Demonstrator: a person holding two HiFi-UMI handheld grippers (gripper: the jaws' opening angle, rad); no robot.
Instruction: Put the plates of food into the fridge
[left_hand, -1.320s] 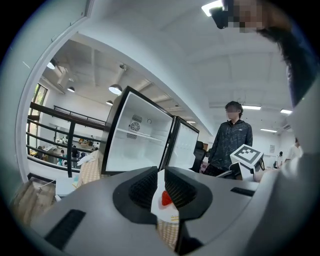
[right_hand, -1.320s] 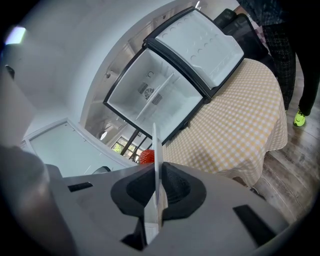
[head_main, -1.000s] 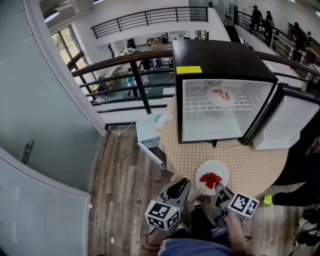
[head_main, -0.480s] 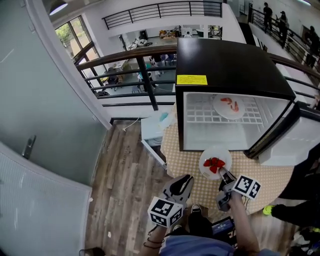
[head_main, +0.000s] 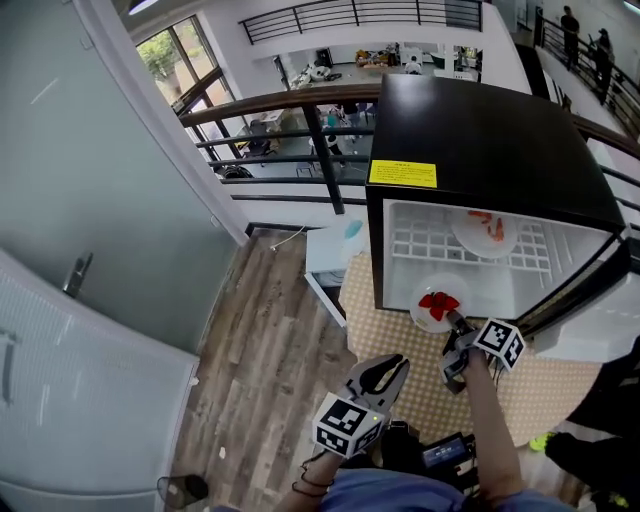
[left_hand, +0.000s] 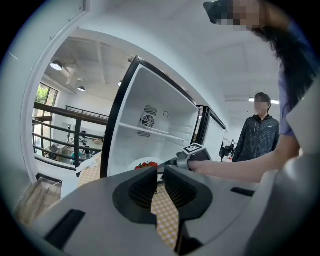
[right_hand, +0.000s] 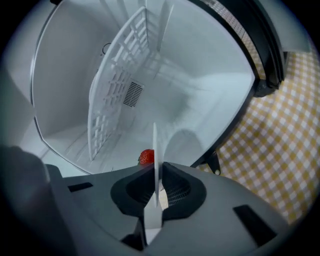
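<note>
A white plate of strawberries (head_main: 437, 305) hangs at the mouth of the open black fridge (head_main: 480, 130), level with its lower compartment. My right gripper (head_main: 452, 322) is shut on the plate's near rim. In the right gripper view the plate (right_hand: 155, 145) stands edge-on between the pads, with one strawberry (right_hand: 146, 156) beside it. A second plate of food (head_main: 485, 232) lies on the wire shelf (head_main: 430, 240) inside. My left gripper (head_main: 398, 362) hangs low before the table, shut, with nothing in it. From the left gripper view the strawberry plate (left_hand: 145, 164) and right gripper (left_hand: 192, 152) show ahead.
The fridge stands on a round table with a checkered cloth (head_main: 520, 390). Its door (head_main: 600, 320) swings open to the right. A railing (head_main: 290, 105) runs behind it, and wooden floor (head_main: 270, 360) lies to the left. A person in a dark jacket (left_hand: 257, 135) stands beyond.
My right gripper has carried the strawberry plate from the table's near edge to the fridge opening. The left gripper has stayed low and idle.
</note>
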